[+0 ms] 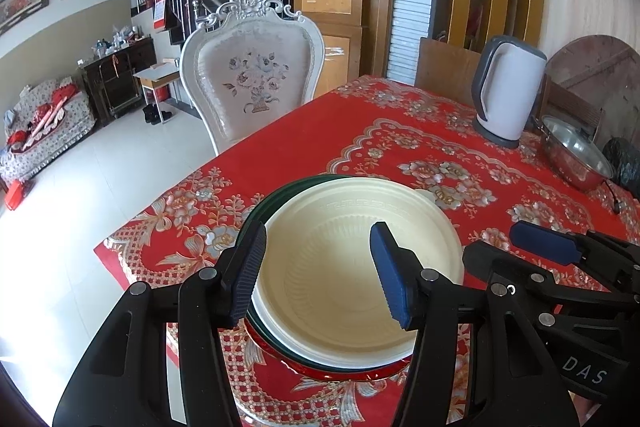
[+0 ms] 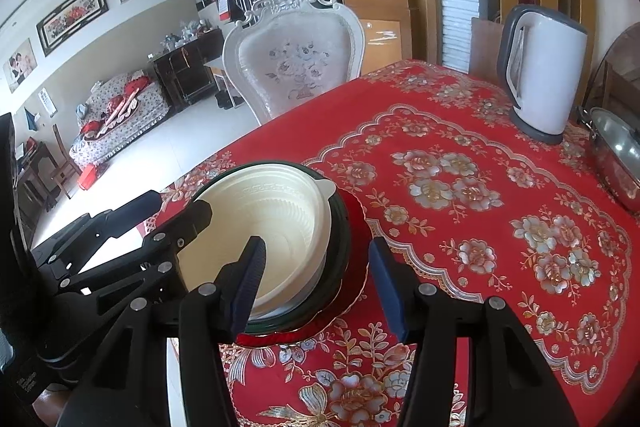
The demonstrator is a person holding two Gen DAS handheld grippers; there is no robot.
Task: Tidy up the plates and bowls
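Observation:
A cream plastic bowl (image 1: 340, 267) sits nested in a dark green bowl (image 1: 260, 207), which rests on a red plate (image 1: 352, 375) near the table's front left corner. The stack also shows in the right wrist view: cream bowl (image 2: 280, 211), green bowl (image 2: 340, 247), red plate (image 2: 356, 279). My left gripper (image 1: 320, 271) is open and hovers over the cream bowl, holding nothing. My right gripper (image 2: 316, 287) is open and empty, just right of the stack; it also shows in the left wrist view (image 1: 520, 247).
The table wears a red floral cloth (image 2: 460, 187). A white electric kettle (image 1: 508, 91) and a steel pot (image 1: 576, 155) stand at the far right. A white ornate chair (image 1: 252, 79) stands behind the table's left edge.

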